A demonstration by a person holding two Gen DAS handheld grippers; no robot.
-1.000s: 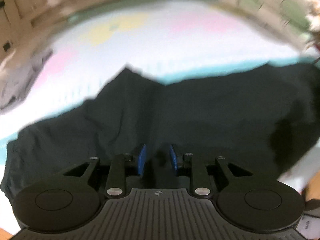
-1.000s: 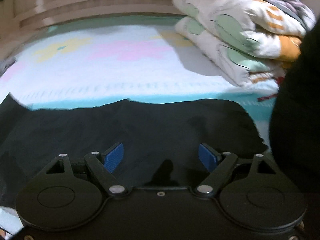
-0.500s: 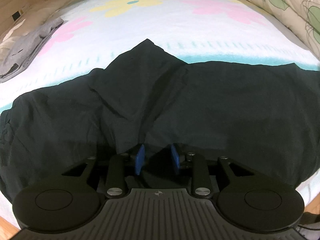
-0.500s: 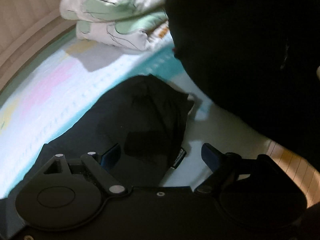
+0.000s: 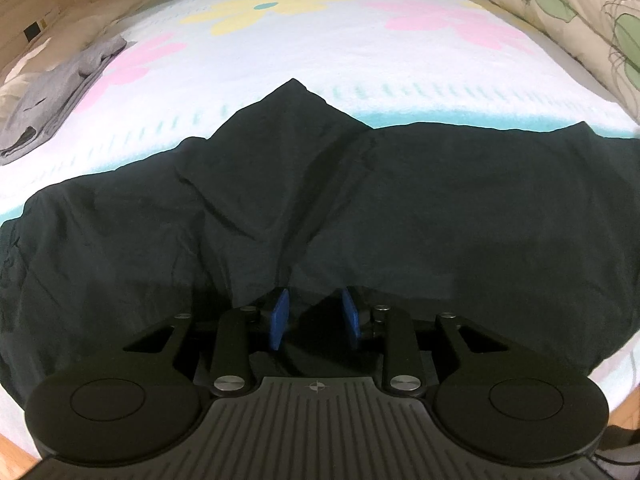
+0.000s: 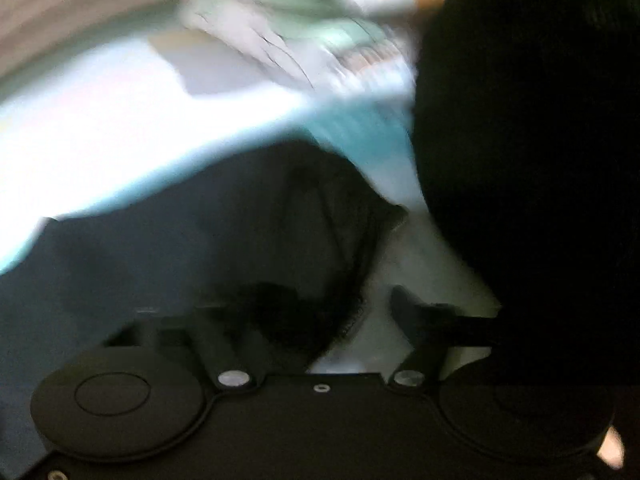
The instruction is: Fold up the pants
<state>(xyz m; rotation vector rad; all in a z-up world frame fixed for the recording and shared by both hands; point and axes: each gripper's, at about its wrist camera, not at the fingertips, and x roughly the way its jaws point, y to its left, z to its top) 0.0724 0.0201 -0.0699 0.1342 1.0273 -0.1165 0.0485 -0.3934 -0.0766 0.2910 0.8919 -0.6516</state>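
Pants (image 5: 400, 208) lie spread across the near part of the bed (image 5: 320, 52), dark, almost black, and rumpled, running from one side of the left wrist view to the other. Their far edge is uneven: a pointed peak of cloth rises toward the middle of the bed, with creases running down from it toward the left gripper (image 5: 314, 318). To the right of the peak the far edge runs fairly straight along a turquoise band in the bedsheet; to the left it slopes down to a rounded end.

The left gripper sits low over the near edge of the pants, its blue pads (image 5: 279, 316) a small gap apart with dark cloth showing between them; whether they actually pinch that cloth I cannot tell.

The right wrist view is badly blurred. The right gripper (image 6: 320, 312) is spread wide, released, over one end of the pants (image 6: 240, 240), where the cloth stops in a rounded edge and pale sheet shows beside it. A large black shape (image 6: 540, 140) fills the right side of that view.

Beyond the pants the flower-printed sheet is bare and broad. Folded grey clothing (image 5: 52, 100) lies at its far left, well apart from the pants, and a quilt (image 5: 580, 28) printed with green leaves is piled along the far right.
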